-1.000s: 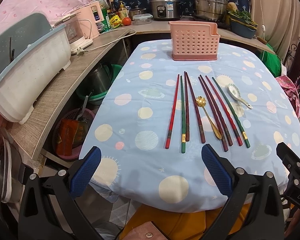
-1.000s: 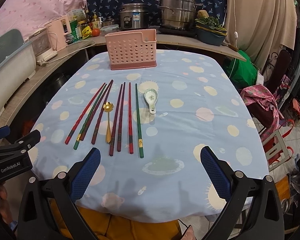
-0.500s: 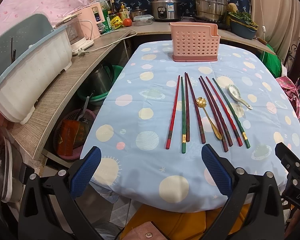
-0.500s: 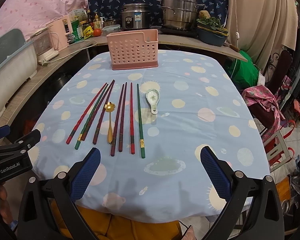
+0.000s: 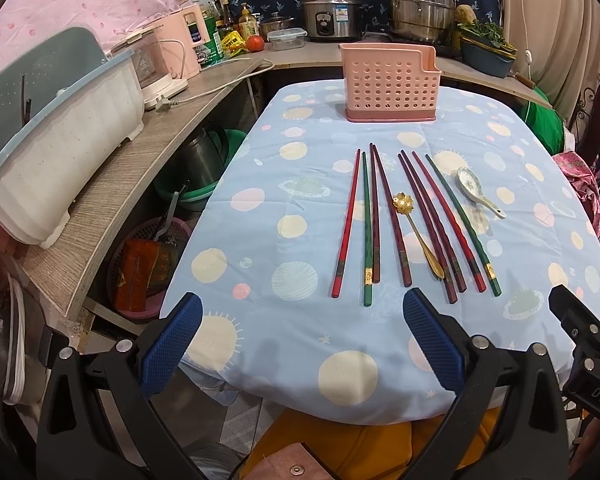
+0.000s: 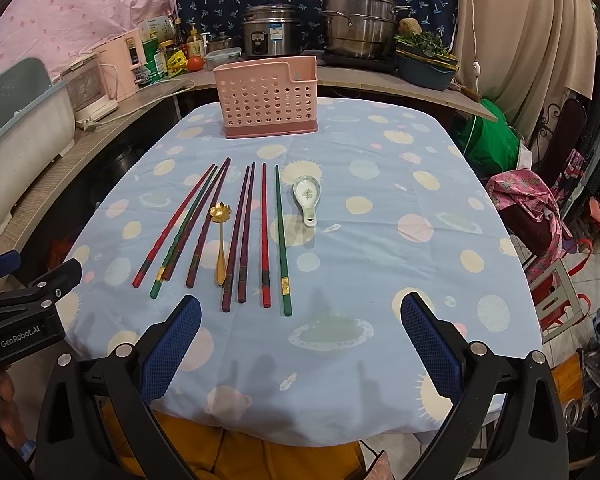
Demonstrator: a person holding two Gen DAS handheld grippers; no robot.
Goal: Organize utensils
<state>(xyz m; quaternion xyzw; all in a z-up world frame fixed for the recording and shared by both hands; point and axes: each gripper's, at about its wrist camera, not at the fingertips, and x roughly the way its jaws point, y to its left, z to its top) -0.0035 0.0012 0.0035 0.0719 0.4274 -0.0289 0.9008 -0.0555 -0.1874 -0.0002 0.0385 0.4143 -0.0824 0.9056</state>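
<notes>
Several red, maroon and green chopsticks (image 5: 404, 220) (image 6: 236, 232) lie side by side on the blue spotted tablecloth (image 5: 308, 200) (image 6: 400, 200). Among them rests a gold flower-bowl spoon (image 5: 414, 228) (image 6: 220, 236), and a white ceramic spoon (image 5: 474, 188) (image 6: 307, 196) lies to their right. A pink perforated utensil holder (image 5: 390, 82) (image 6: 268, 96) stands upright at the far end. My left gripper (image 5: 300, 340) hovers open over the near left edge, holding nothing. My right gripper (image 6: 300, 340) hangs open over the near edge, just short of the chopstick ends.
A wooden counter (image 5: 112, 184) runs along the left with a white dish rack (image 5: 56, 140) and pink appliances (image 5: 172, 56). Steel pots (image 6: 360, 24) and a rice cooker (image 6: 270, 32) sit behind the table. Chairs and clothes (image 6: 540, 216) crowd the right side.
Both grippers have drifted back slightly, so the table appears a touch lower in each view. Nothing on the table has moved.
</notes>
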